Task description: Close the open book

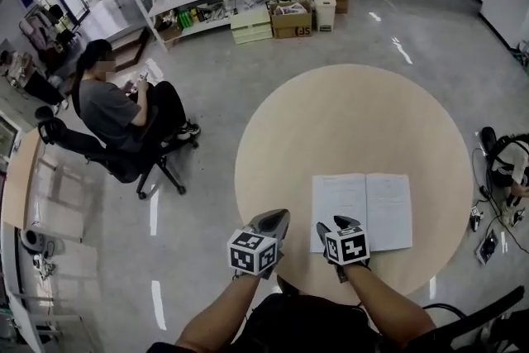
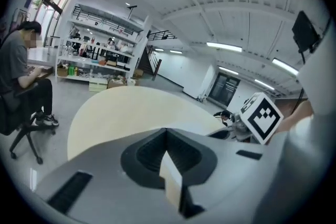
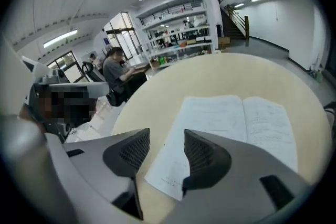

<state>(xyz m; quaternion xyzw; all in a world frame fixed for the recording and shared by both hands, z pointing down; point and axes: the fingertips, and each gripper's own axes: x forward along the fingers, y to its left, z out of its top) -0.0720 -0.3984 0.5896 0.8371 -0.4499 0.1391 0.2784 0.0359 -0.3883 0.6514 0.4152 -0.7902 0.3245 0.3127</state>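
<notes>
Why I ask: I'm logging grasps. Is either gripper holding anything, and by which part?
Nothing is held. The left gripper is shut and empty; the right gripper hangs open over the near left corner of the open book.

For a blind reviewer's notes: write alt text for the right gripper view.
An open book lies flat on a round pale table, and the right gripper, jaws apart and gripping nothing, frames the near corner of its left page. Beyond the table are a seated person and stocked shelves.
</notes>
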